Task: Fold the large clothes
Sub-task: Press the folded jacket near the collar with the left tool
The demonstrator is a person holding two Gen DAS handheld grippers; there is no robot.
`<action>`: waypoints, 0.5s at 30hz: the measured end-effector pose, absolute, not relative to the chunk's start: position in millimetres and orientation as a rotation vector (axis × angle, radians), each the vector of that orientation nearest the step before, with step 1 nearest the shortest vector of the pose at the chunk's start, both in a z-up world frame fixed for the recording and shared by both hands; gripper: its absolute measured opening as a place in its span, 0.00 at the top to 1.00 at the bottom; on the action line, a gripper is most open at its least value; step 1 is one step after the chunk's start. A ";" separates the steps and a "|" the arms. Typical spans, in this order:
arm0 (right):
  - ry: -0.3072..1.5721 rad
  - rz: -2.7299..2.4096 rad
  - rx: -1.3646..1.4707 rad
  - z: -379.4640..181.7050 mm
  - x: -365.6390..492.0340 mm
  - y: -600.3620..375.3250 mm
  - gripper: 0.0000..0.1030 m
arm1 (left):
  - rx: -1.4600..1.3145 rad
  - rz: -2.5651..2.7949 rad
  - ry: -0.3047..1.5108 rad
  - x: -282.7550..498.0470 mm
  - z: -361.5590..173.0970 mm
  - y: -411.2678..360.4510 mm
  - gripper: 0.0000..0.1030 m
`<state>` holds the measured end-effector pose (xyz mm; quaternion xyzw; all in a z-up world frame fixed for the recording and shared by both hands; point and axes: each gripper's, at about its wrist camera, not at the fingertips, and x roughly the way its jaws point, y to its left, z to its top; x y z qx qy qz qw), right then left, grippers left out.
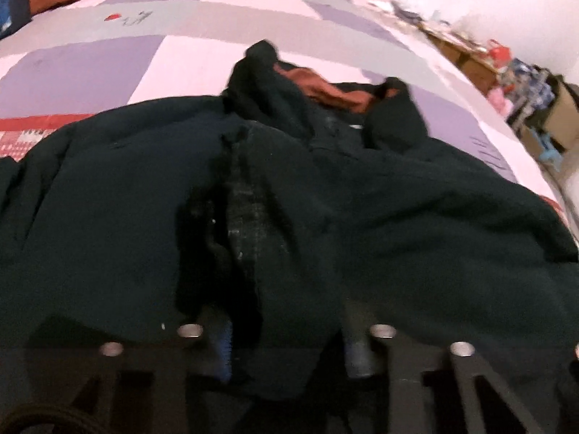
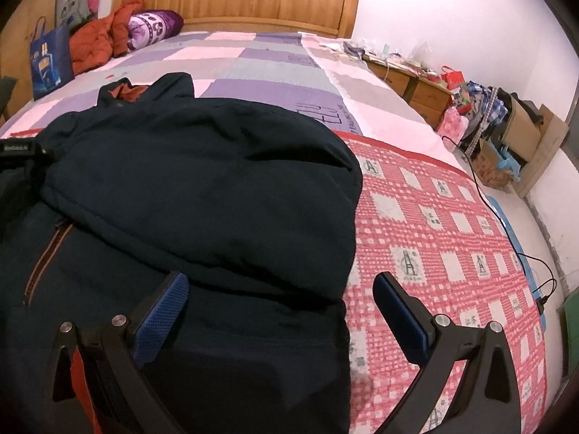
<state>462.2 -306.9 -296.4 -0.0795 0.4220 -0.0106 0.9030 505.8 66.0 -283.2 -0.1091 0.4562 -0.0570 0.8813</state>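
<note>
A large dark navy padded jacket (image 2: pixel 202 188) with an orange lining lies on the bed (image 2: pixel 434 217), one side folded over its body. In the left wrist view the jacket (image 1: pixel 289 199) fills the frame, collar (image 1: pixel 325 88) at the far end. My left gripper (image 1: pixel 289 340) sits low at the jacket's near edge with dark fabric bunched between its blue pads (image 1: pixel 222 347); the view is blurred. My right gripper (image 2: pixel 278 311) is open above the jacket's right edge, its left pad (image 2: pixel 163 314) over the jacket and its right pad (image 2: pixel 401 314) over the red checked quilt.
A wooden headboard (image 2: pixel 253 0), an orange garment (image 2: pixel 97 43), a purple pillow (image 2: pixel 155 27) and a blue bag (image 2: pixel 49 59) are at the bed's far end. Cluttered nightstands (image 2: pixel 416 79) and boxes line the right wall. A black cable (image 2: pixel 506 224) runs along the bed's right edge.
</note>
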 end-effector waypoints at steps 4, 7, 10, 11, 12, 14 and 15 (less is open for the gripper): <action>0.878 -0.053 -0.150 -295.2 463.1 -315.3 0.00 | -0.187 -0.139 0.960 476.8 -274.0 66.3 0.76; 0.871 -0.072 -0.132 -290.4 461.1 -324.2 0.00 | -0.193 -0.122 0.971 463.2 -276.7 76.1 0.75; 0.870 -0.071 -0.125 -288.3 461.4 -329.1 0.00 | -0.187 -0.122 0.976 468.1 -279.2 76.8 0.67; 0.869 -0.071 -0.127 -288.0 462.0 -328.7 0.00 | -0.167 -0.117 0.973 470.2 -277.0 74.0 0.66; 0.865 -0.072 -0.132 -286.9 463.8 -327.5 0.00 | -0.129 -0.103 0.962 471.2 -272.6 69.1 0.62; 0.847 -0.064 -0.119 -281.5 469.9 -323.7 0.00 | -0.088 -0.088 0.921 468.7 -261.0 62.0 0.58; 0.831 -0.064 -0.111 -277.7 473.1 -321.5 0.00 | -0.083 -0.077 0.890 465.3 -254.4 59.6 0.52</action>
